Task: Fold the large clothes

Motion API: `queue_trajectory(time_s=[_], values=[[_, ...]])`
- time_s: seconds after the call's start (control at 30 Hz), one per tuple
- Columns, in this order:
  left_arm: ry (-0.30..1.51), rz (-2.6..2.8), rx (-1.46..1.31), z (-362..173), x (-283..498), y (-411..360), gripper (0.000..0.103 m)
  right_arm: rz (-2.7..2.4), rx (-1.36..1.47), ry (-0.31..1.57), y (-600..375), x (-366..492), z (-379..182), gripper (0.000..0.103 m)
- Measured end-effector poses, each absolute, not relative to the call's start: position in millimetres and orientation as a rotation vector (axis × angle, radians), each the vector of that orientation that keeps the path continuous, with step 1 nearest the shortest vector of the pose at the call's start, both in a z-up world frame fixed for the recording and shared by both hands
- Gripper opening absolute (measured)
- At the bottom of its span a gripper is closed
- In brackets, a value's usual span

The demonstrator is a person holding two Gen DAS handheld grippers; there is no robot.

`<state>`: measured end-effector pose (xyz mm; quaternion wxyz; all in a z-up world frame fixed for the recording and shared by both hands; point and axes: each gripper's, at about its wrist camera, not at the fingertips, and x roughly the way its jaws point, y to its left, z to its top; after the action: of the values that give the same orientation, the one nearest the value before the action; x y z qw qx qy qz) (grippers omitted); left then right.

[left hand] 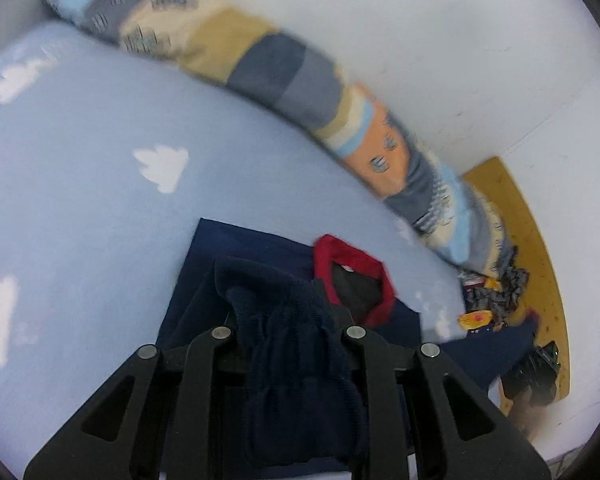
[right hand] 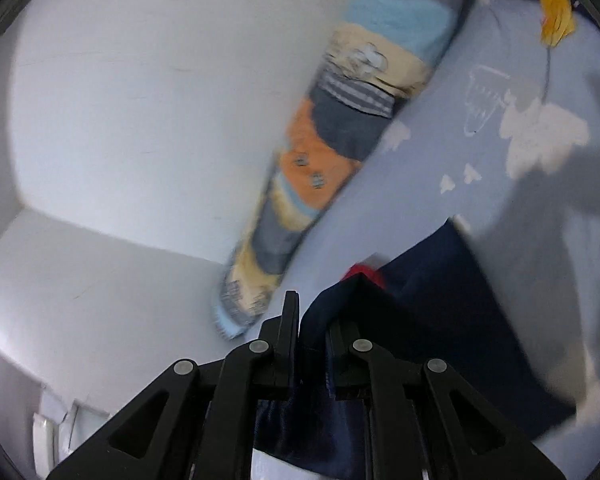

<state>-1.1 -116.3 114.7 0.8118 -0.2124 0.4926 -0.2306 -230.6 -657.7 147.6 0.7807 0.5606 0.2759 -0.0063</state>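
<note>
Left gripper (left hand: 290, 344) clenched on bunched ribbed knit of navy garment (left hand: 260, 264); right gripper (right hand: 312, 332) clamped on a navy fabric edge. Garment with red collar (left hand: 354, 264) partly spread on light-blue cloud-print bedsheet (left hand: 100, 200), beside patchwork blanket roll (left hand: 284, 76) along white wall (left hand: 440, 40).

Both cams sit right behind their tongs, close above the bed (left hand: 80, 200). Left one faces the striped bolster (left hand: 284, 76) and wall; right one tilts up at the wall. Both catch the navy garment (right hand: 452, 312).
</note>
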Motion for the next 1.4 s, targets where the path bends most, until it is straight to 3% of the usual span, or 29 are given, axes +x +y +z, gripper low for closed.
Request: queue_trajectory(time_s=[0.07,0.13,0.27,0.57,0.63,0.73,0.9,1.03,1.2,1.23,1.3,1.33,1.4], values=[[1.125,-0.418,-0.454,83.8,27.8,-126.7,0.024,-0.059,1.262,0.623,-671.9,-202.9,117.2,0.023],[1.247,-0.364,-0.512,44.5,56.1,-128.0,0.04,-0.114,1.334,0.66,-688.4,-184.7,85.4,0.038],[1.259,-0.365,-0.677,19.6,63.4,-108.1,0.043,-0.12,1.401,0.567,-707.8,-188.4,69.6,0.063],[1.036,-0.468,-0.636,75.4,41.3,-86.6,0.048,0.131,1.224,0.617,-622.4,-214.0,100.3,0.063],[0.951,-0.453,-0.619,99.8,46.5,-78.7,0.062,0.167,1.22,0.621,-595.8,-226.2,99.8,0.063],[0.918,-0.454,-0.596,116.5,42.2,-72.9,0.066,0.191,1.227,0.655,-572.4,-239.9,98.1,0.063],[0.993,-0.643,-0.323,103.3,15.1,-116.9,0.066,0.203,1.191,0.672,-545.5,-253.8,98.9,0.063],[1.07,-0.766,-0.132,62.1,-9.1,-167.4,0.066,0.293,1.129,0.777,-514.0,-233.1,83.5,0.063],[1.119,-0.687,0.019,15.5,-5.7,-204.1,0.066,0.382,1.031,0.945,-482.1,-202.1,42.6,0.049],[1.112,-0.611,0.06,11.1,-1.2,-206.2,0.064,0.317,0.974,0.978,-483.6,-199.1,36.9,0.037],[1.059,-0.498,0.066,7.7,6.1,-197.2,0.064,0.176,0.897,1.036,-498.7,-195.3,22.4,0.023],[1.041,-0.439,0.071,9.2,8.3,-192.6,0.064,0.072,0.827,1.052,-508.5,-195.9,22.0,0.0],[0.997,-0.297,0.062,18.0,8.9,-175.8,0.064,-0.156,0.615,1.02,-525.6,-201.9,40.2,0.0]])
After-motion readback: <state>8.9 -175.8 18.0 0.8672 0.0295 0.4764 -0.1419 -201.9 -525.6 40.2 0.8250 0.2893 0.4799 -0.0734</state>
